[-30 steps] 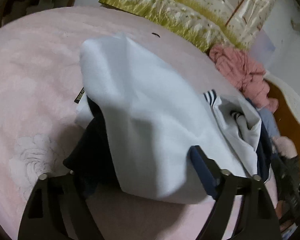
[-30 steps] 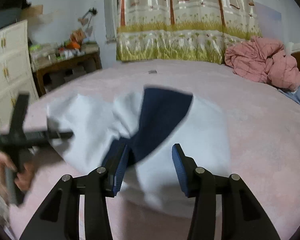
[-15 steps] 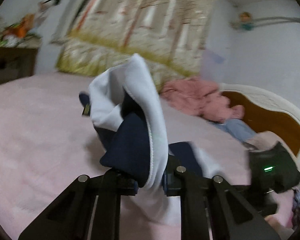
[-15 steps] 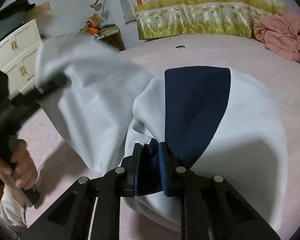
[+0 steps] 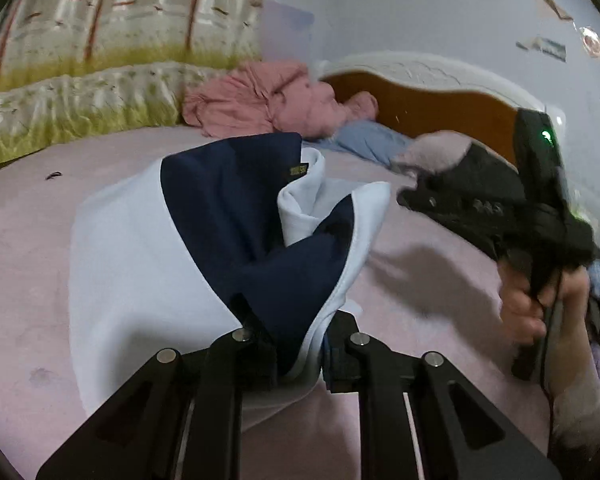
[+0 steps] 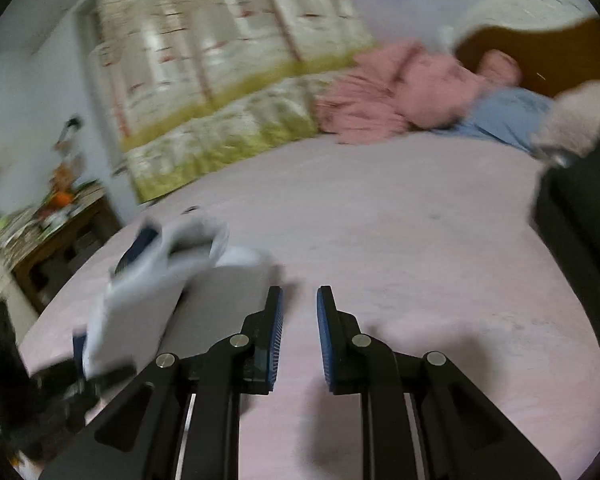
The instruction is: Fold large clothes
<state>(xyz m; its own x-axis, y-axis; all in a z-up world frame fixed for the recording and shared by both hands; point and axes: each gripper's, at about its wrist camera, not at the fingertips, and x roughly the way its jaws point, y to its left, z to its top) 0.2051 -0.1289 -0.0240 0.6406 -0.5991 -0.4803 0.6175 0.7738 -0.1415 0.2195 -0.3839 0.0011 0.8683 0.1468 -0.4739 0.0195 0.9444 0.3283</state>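
Observation:
A white and navy garment (image 5: 148,264) lies bunched on the pink bed (image 5: 28,208). My left gripper (image 5: 300,344) is shut on its near edge, white and navy cloth pinched between the fingers. The right gripper (image 5: 476,208) shows at the right of the left wrist view, held in a hand, off the garment. In the blurred right wrist view my right gripper (image 6: 299,336) is open with a narrow gap and holds nothing, over bare bed. The garment (image 6: 148,288) hangs at its lower left from the left gripper.
A pink quilt (image 5: 276,96) and blue cloth (image 5: 364,140) lie by the wooden headboard (image 5: 440,112). A tree-print curtain (image 5: 100,60) hangs beyond the bed. A cluttered wooden side table (image 6: 56,224) stands at the left. A dark block (image 6: 580,216) sits at the right.
My right gripper has let go of the garment, opened and swung away to the right. My left gripper stays shut on the garment, which has dropped lower onto the bed.

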